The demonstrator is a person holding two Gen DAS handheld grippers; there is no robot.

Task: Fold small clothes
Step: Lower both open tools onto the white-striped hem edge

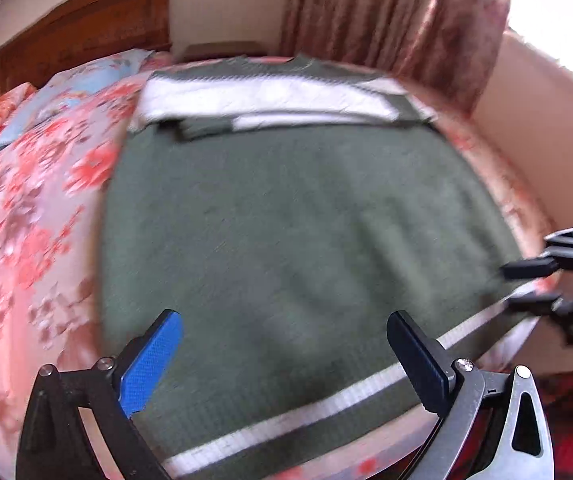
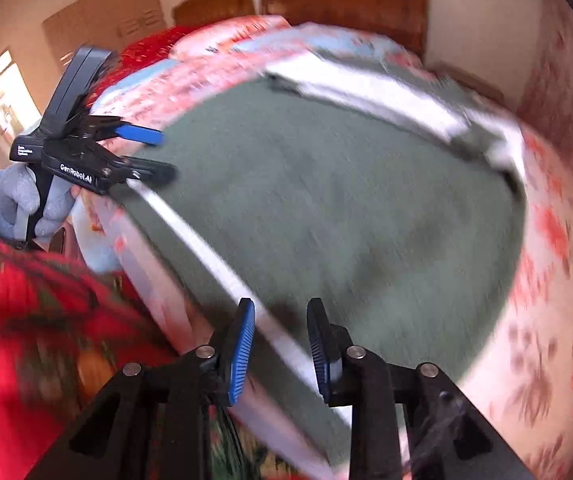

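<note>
The green sweater lies flat on the bed, and both the left tongs and the right tongs are open and empty over its striped hem, probably to grasp it for folding.

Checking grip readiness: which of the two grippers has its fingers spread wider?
The left gripper: its fingers stand far apart over the green sweater, while the right gripper shows only a narrow gap, straddling the white hem stripe.

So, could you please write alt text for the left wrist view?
A dark green sweater with a white hem stripe lies flat on a floral bedspread. The open left hand-held gripper hovers at its hem, the right hand-held gripper at the edge.
</note>
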